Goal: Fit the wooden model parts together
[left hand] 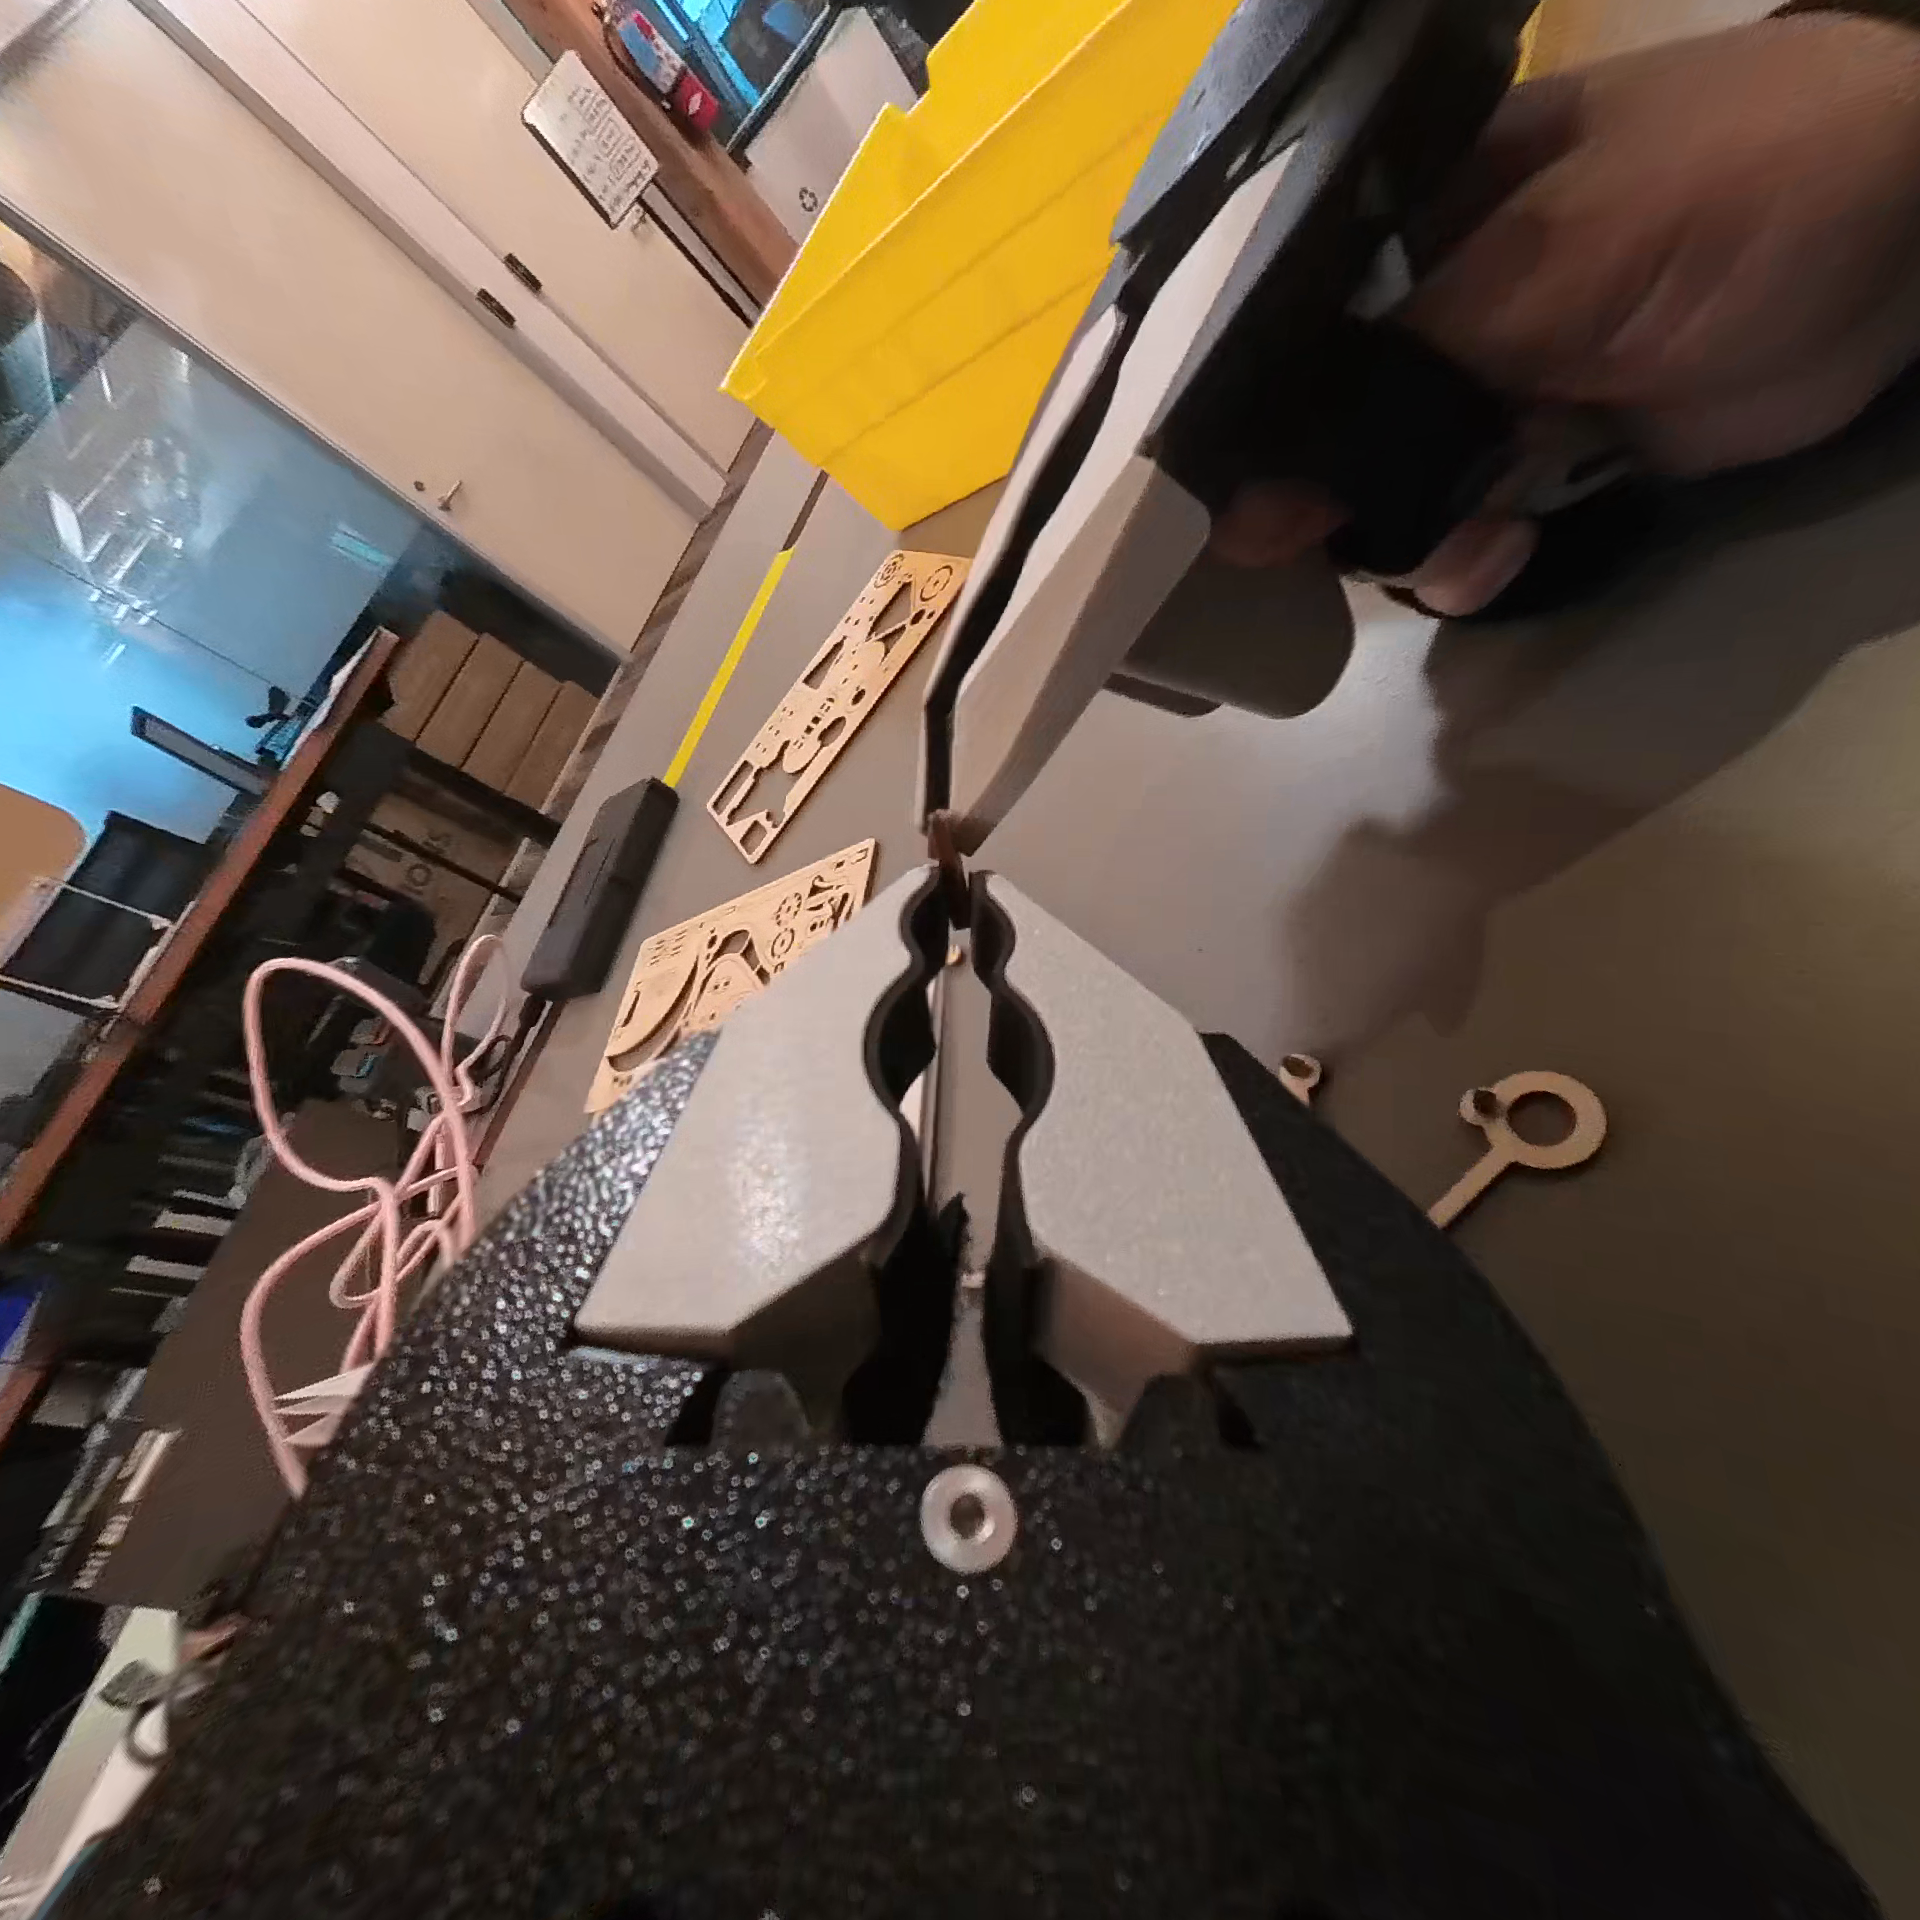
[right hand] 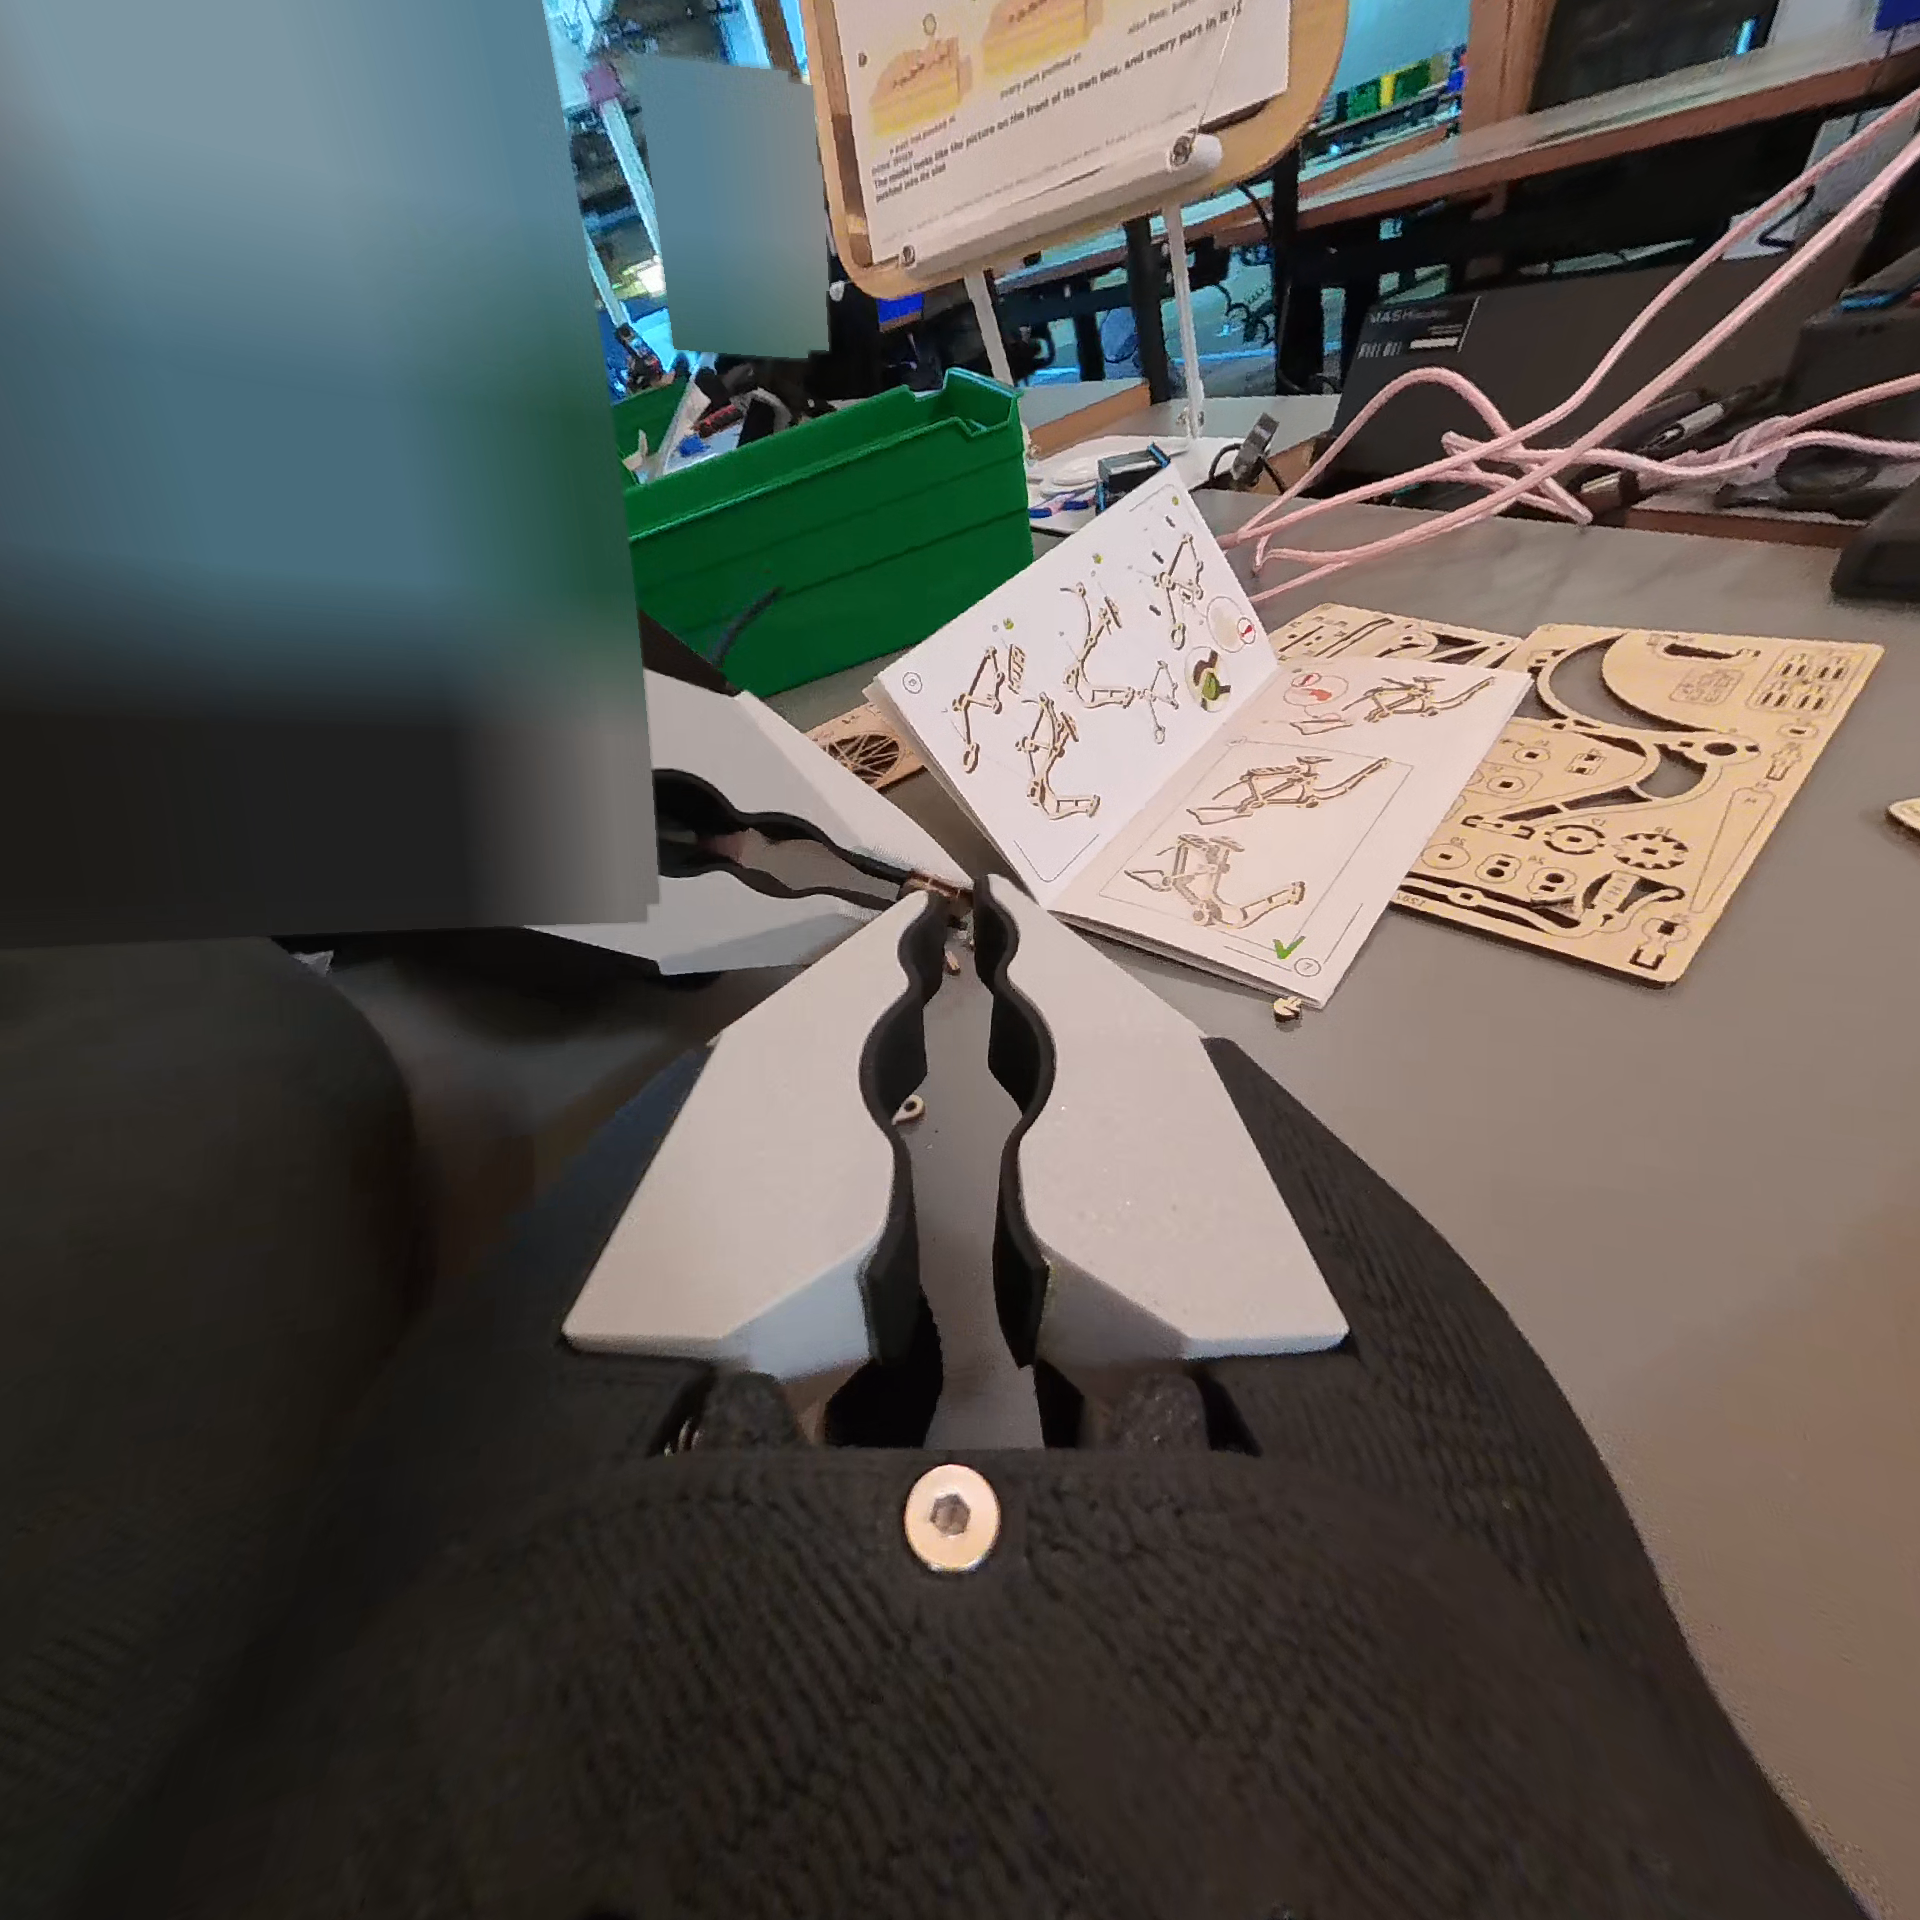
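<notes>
Up back — yellow bin (left hand: 914, 343), contents hidden.

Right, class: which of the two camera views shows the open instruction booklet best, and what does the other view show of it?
The right wrist view. There the instruction booklet lies open on the grey table, both illustrated pages facing the camera, beside a wooden parts sheet. The left wrist view shows nothing of the booklet; it points toward a yellow bin instead.

Dim indoor light — soft shadows, wide-angle edge warp, perhaps slight motion blur.
</notes>
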Motion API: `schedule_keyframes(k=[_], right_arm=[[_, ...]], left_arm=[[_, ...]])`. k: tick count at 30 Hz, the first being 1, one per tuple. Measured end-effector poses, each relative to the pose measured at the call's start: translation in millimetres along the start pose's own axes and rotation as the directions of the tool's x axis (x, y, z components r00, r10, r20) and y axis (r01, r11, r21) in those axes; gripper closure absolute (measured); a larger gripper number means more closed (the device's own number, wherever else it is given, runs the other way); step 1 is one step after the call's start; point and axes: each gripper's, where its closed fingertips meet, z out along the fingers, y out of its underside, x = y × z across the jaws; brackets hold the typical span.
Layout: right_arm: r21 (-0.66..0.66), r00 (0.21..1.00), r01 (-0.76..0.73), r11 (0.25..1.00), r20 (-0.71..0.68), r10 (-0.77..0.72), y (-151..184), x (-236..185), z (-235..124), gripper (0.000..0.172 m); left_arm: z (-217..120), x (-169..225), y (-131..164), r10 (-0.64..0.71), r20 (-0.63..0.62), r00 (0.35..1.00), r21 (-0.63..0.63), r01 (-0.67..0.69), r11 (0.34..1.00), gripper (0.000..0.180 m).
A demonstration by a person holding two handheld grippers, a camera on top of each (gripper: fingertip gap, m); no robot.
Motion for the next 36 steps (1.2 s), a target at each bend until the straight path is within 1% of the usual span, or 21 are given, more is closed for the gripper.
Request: schedule_keyframes(k=[2,4,6,7,8,9,10,13,16,17,18,21,23,26,30,34,35,36], right_arm=[[0.013,0.999,0.015,1.000,0.030,-0.015,-2.3,-2.3,-1.2,0.169],[0.015,0.997,0.065,0.998,0.048,-0.066,-3.5,-4.8,-2.6,0.168],[0.011,0.985,0.174,0.985,0.019,-0.174,-4.6,-4.7,-3.6,0.163],[0.008,0.973,0.229,0.973,0.002,-0.229,-5.0,-5.0,-4.1,0.162],[0.000,0.965,0.263,0.965,-0.009,-0.263,-5.2,-5.9,-4.3,0.162],[-0.006,0.960,0.281,0.960,-0.016,-0.281,-5.2,-5.9,-4.3,0.162],[-0.009,0.959,0.283,0.959,-0.017,-0.284,-5.2,-5.8,-4.6,0.162],[0.005,0.981,0.193,0.981,0.026,-0.193,-5.1,-7.0,-4.7,0.165],[0.021,0.993,0.102,0.995,0.059,-0.103,-5.6,-5.9,-3.8,0.168],[0.007,0.993,0.102,0.995,0.053,-0.102,-3.6,-4.3,-2.9,0.167],[-0.002,0.993,0.113,0.994,0.047,-0.113,-2.7,-3.7,-2.7,0.167],[-0.023,0.984,0.178,0.984,0.013,-0.177,-1.4,-2.8,-2.7,0.167],[-0.028,0.977,0.212,0.977,0.001,-0.212,-1.6,-3.4,-2.9,0.167],[-0.026,0.978,0.208,0.978,0.006,-0.208,-2.0,-3.6,-3.3,0.167],[-0.028,0.974,0.228,0.973,-0.012,-0.228,-3.3,-2.0,-4.2,0.167],[-0.072,0.953,0.297,0.952,-0.047,-0.300,1.1,0.2,-2.9,0.167],[-0.089,0.947,0.310,0.947,-0.064,-0.316,2.5,2.2,-2.5,0.167],[-0.110,0.940,0.320,0.941,-0.084,-0.330,4.5,4.7,-1.9,0.166]], left_arm=[[-1.3,0.2,-3.0,-0.068,-0.046,0.997,0.037,0.069,0.997,0.179],[-2.6,1.6,-6.0,-0.157,-0.114,0.981,0.076,0.166,0.983,0.179],[-4.3,3.7,-9.2,-0.302,-0.223,0.927,0.098,0.329,0.939,0.179],[-4.9,5.3,-10.6,-0.393,-0.291,0.872,0.091,0.434,0.896,0.179],[-5.4,6.9,-11.8,-0.483,-0.359,0.798,0.070,0.539,0.839,0.179],[-5.7,7.8,-12.6,-0.543,-0.410,0.732,0.050,0.613,0.788,0.180],[-5.8,8.4,-13.2,-0.582,-0.444,0.681,0.033,0.662,0.749,0.179],[-5.7,9.4,-14.5,-0.645,-0.491,0.586,-0.003,0.739,0.674,0.179],[-5.7,8.2,-15.2,-0.726,-0.552,0.410,-0.071,0.844,0.531,0.179],[-4.5,8.9,-12.9,-0.737,-0.553,0.389,-0.084,0.854,0.514,0.179],[-3.9,9.2,-12.0,-0.737,-0.550,0.393,-0.085,0.852,0.517,0.179],[-3.0,9.6,-9.8,-0.720,-0.515,0.465,-0.066,0.816,0.574,0.180],[-3.2,9.7,-10.0,-0.724,-0.511,0.463,-0.069,0.818,0.572,0.180],[-3.3,9.4,-10.2,-0.736,-0.510,0.445,-0.073,0.830,0.553,0.179],[-2.4,9.6,-8.1,-0.744,-0.503,0.440,-0.082,0.832,0.548,0.180],[-0.6,11.4,-6.0,-0.742,-0.481,0.466,-0.089,0.817,0.570,0.180],[0.5,12.1,-4.3,-0.742,-0.469,0.479,-0.093,0.809,0.580,0.179],[2.1,13.1,-1.7,-0.738,-0.445,0.507,-0.098,0.792,0.603,0.179]])
